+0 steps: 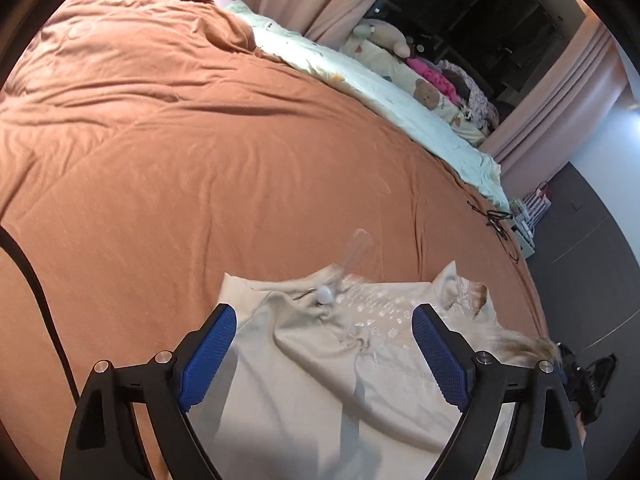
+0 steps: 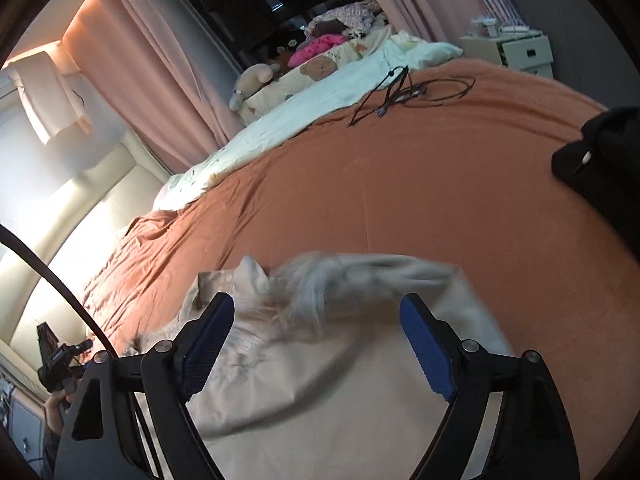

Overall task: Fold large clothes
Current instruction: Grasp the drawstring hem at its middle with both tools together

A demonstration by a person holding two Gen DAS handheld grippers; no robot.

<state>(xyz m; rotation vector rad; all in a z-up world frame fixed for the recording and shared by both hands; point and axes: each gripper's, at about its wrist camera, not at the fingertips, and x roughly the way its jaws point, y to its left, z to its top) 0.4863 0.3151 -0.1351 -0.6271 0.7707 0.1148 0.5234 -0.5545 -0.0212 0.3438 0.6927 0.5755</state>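
A large beige garment [image 1: 320,364] with a clear sequin pattern and a fur-trimmed edge lies crumpled on the orange bedspread [image 1: 180,140], at the bed's near edge. My left gripper [image 1: 324,328] is open and empty, its blue pads [image 1: 208,360] spread just above the garment. In the right wrist view the same garment [image 2: 320,380] lies below my right gripper [image 2: 316,320], which is open and empty; the far part of the cloth is blurred with motion. The right gripper also shows in the left wrist view [image 1: 592,380] at the far right.
A pale printed quilt [image 1: 380,92] with soft toys and a pile of clothes runs along the bed's far side. Black cables [image 2: 400,92] lie on the bedspread. A dark object [image 2: 600,160] sits at the right edge. Pink curtains [image 2: 160,80] and a white cabinet [image 2: 516,50] stand beyond.
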